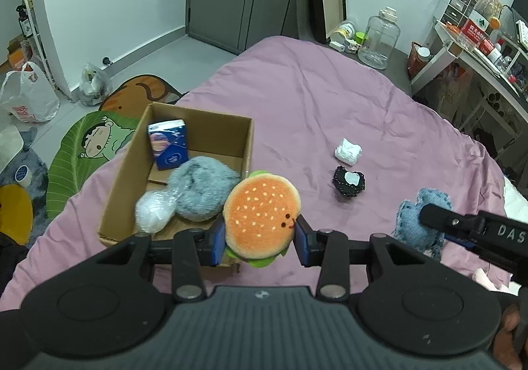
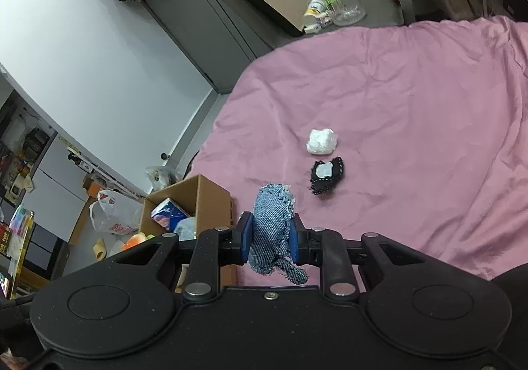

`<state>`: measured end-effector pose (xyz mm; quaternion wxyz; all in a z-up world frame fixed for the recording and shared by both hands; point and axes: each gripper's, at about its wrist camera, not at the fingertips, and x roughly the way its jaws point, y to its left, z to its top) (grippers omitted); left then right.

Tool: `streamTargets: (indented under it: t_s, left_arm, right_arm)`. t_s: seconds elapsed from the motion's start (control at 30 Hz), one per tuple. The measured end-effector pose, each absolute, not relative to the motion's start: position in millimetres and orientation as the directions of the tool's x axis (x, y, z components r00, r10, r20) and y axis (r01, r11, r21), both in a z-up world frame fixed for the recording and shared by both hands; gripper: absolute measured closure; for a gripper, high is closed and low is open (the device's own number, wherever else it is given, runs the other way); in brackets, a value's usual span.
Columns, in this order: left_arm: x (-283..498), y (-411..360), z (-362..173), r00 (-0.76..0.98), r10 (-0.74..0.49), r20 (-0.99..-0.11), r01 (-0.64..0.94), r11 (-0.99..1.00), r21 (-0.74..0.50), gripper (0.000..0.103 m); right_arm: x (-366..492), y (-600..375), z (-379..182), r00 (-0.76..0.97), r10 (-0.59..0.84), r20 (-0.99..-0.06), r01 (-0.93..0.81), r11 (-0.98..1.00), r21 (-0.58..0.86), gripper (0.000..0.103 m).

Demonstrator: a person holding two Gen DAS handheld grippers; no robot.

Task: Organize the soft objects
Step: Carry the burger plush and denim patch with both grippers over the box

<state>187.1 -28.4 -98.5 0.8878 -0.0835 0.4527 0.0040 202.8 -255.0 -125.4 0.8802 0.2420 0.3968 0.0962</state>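
My left gripper (image 1: 260, 239) is shut on a plush hamburger (image 1: 262, 218) and holds it just right of a cardboard box (image 1: 198, 119) on the pink bed. The box holds a blue tissue pack (image 1: 167, 144), a grey fluffy ball (image 1: 201, 192) and a clear wrapped bundle (image 1: 153, 215). My right gripper (image 2: 271, 243) is shut on a denim fabric piece (image 2: 272, 231), which also shows in the left wrist view (image 1: 419, 221). A white wad (image 2: 321, 140) and a black fabric piece (image 2: 326, 173) lie on the bed (image 2: 412, 106).
The box (image 2: 198, 195) sits at the bed's left edge. Floor mats (image 1: 89, 152), plastic bags (image 1: 28, 96) and a large clear jug (image 1: 379, 40) are on the floor. A cluttered desk (image 1: 478, 50) stands at the right.
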Motion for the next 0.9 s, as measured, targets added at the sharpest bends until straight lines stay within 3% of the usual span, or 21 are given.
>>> streamTargets:
  t_s: [0.9]
  left_arm:
    - [156.1,24.4,-66.4,0.644,-0.05,-0.763,-0.097,0.984,-0.146,0.063]
  right_arm:
    - [174.2,-203.9,-86.1,0.689,0.391,-0.611,-0.073,0.875,0.478,0.08]
